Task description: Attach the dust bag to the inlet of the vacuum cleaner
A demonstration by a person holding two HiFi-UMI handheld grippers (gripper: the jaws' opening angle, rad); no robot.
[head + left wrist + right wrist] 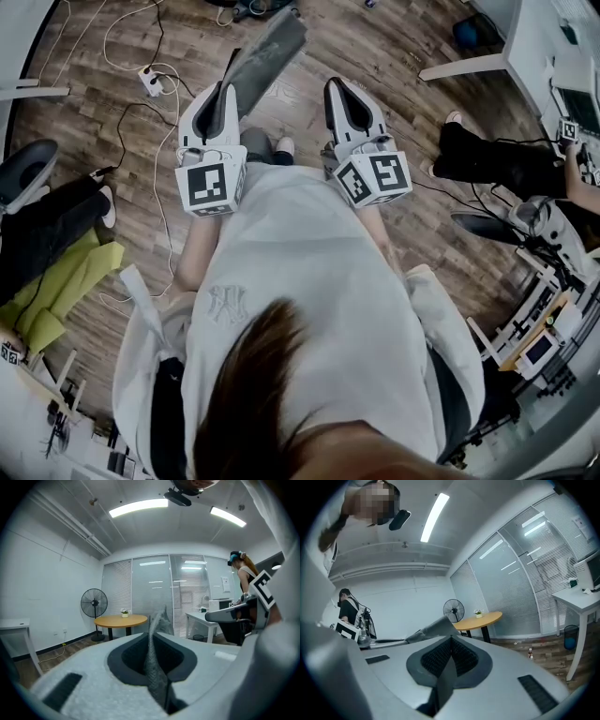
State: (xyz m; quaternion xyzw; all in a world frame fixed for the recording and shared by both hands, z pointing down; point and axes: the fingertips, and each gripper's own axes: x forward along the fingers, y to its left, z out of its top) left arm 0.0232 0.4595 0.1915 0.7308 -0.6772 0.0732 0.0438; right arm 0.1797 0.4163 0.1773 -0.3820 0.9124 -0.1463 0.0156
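K: Wood-plank floor [394, 56] with cables trailing across it. Glass-walled office, a round table [120, 619] and a standing fan [93, 603] at the far side. Person standing, both tools held out in front, roughly level. Where's the dust bag?

M: Grey dust bag [267, 52] is in the left gripper [228, 92]. Jaws nearly closed, pinching one edge of the fabric. The rest sticks out past the tips and angles toward the right gripper's side.

K: Right gripper [339, 92]?

M: Jaws fully together, nothing between them. Bag passes just to its left, no contact seen.

K: Why an edge pinch?

M: My reading: it leaves the bag's body free so its opening can be presented to the inlet, with the spare tool kept for steadying. The opening itself can't be identified from here.

K: Vacuum cleaner?

M: Not in any view. Attachment not started, judging by that.
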